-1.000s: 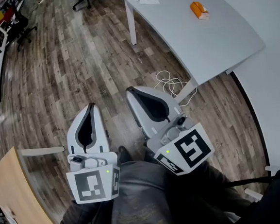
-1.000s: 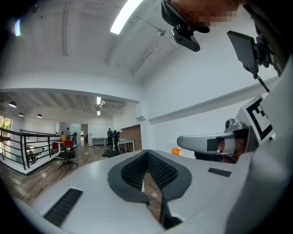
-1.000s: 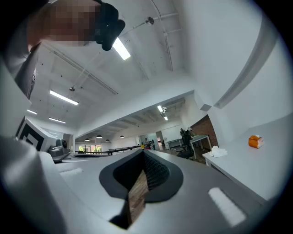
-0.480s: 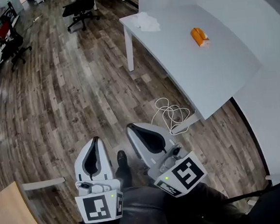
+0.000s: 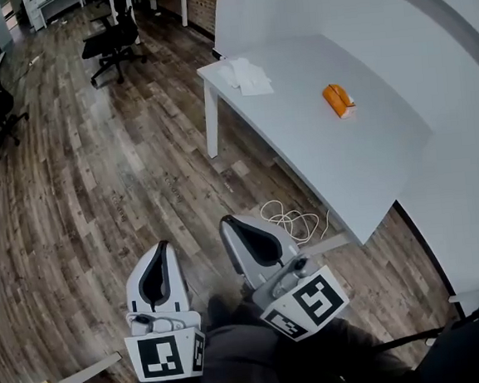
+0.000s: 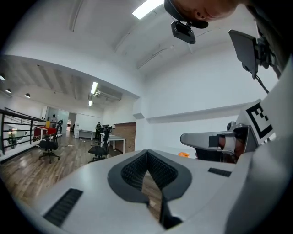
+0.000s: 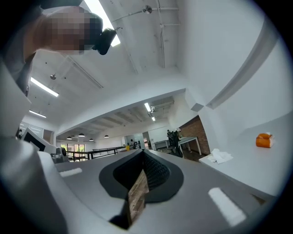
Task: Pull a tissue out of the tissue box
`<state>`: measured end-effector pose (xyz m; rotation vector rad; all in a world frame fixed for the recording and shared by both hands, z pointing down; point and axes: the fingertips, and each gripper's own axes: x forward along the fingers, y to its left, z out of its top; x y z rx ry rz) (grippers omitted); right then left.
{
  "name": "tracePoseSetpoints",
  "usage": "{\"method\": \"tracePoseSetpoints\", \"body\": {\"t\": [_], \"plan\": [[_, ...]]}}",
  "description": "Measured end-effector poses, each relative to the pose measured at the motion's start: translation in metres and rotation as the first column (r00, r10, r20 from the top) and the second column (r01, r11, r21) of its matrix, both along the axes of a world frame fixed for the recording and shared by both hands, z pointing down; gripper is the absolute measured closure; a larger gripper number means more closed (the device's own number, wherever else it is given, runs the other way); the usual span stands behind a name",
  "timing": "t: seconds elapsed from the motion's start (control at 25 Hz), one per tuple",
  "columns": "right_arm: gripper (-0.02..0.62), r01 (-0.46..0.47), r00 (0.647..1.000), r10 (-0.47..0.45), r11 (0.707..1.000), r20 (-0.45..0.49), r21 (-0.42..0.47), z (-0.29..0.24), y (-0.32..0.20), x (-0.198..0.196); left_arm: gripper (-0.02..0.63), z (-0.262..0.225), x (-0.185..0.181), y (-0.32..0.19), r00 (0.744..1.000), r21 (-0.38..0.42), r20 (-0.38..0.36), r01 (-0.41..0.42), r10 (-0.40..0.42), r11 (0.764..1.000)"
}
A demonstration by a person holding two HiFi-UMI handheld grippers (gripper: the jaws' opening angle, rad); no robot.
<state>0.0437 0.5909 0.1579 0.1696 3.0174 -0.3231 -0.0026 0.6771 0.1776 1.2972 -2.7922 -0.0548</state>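
Note:
An orange tissue box sits far off on a white table, with a heap of loose white tissues near the table's far corner. Both grippers are held low over the wooden floor, well short of the table. My left gripper is shut with nothing in it. My right gripper beside it is shut and empty too. In the right gripper view the tissue box and the loose tissues lie ahead to the right. The left gripper view shows the box as a small orange spot.
A coil of white cable lies on the floor by the table's near edge. The table's white leg stands at its far corner. Black office chairs stand further back on the left. A white wall runs behind the table.
The whole view has swung towards the table, which now fills more of the picture. Both grippers went forward over the floor, still shut. The wooden desk at lower left has nearly slid out of view.

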Motion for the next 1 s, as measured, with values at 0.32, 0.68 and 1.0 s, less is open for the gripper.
{"method": "tracePoseSetpoints", "body": {"t": [0.32, 0.68, 1.0], "plan": [[0.594, -0.088, 0.996, 0.088, 0.996, -0.007, 0.024, -0.009, -0.05, -0.036, 0.606, 0.003, -0.04, -0.051, 0.996, 0.0, -0.03, -0.08, 0.08, 0.997], [0.594, -0.299, 0.954, 0.299, 0.954, 0.03, -0.004, 0.009, -0.208, -0.059, 0.606, 0.026, -0.081, -0.228, 0.952, -0.046, -0.008, -0.307, 0.307, 0.951], [0.594, -0.429, 0.903, 0.43, 0.903, 0.016, -0.021, 0.011, -0.392, -0.056, 0.606, 0.019, -0.074, -0.447, 0.849, -0.06, -0.014, -0.527, 0.527, 0.848]]}}
